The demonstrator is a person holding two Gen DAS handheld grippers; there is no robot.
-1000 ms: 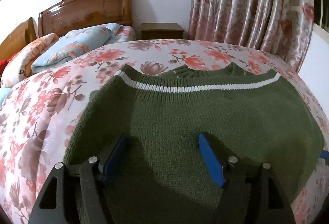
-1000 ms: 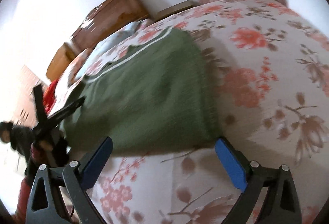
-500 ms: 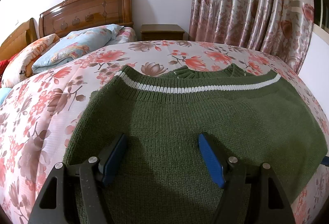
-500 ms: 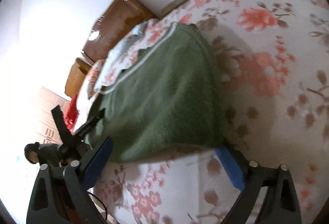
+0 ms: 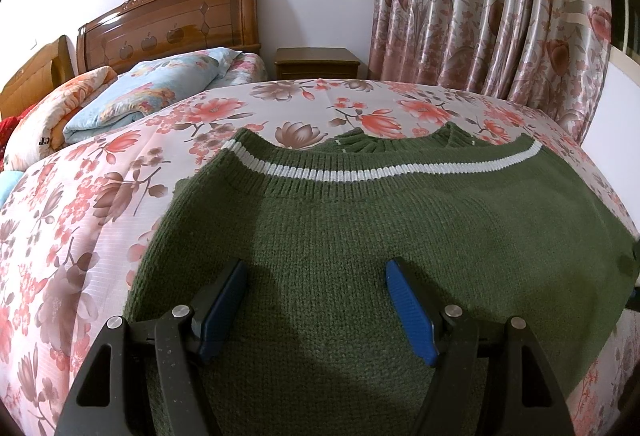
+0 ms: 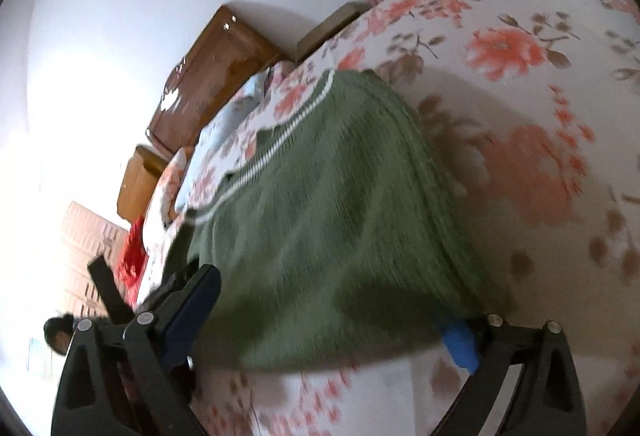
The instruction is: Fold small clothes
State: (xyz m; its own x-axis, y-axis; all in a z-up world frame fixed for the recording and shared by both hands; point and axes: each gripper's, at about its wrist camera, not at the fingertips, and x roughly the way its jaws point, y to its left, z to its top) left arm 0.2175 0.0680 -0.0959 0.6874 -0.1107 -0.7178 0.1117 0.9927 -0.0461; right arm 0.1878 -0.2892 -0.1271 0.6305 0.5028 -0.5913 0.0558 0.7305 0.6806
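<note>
Two claws, one garment: I have a green knitted sweater lying on the bed, already doubled over, so that its ribbed hem with the white stripe lies up near the collar.

My left claw hovers low over the near part of the sweater with its blue pads spread wide and nothing between them. I judge I hold it there to be ready to press or pinch the fold line, since the knit is thick and will likely spring back if left alone.

My right claw comes in from the sweater's right side, tilted hard. Its jaws stand apart, straddling the near edge of the garment. The right pad seems to sit partly under the cloth edge, but the right wrist view is smeared by motion, so I cannot say whether it is touching the knit or merely beside it. It has not closed on anything. My guess is that I am placing it to take the side edge for the next fold across.

Pillows are stacked by the wooden headboard, well apart from my work, which leaves the flowered sheet free for folding.

As for writing, I see only a fragment of dark letters on the orange pillow, something like "cp", too partial to read as a word. The sweater shows no label from here.
</note>
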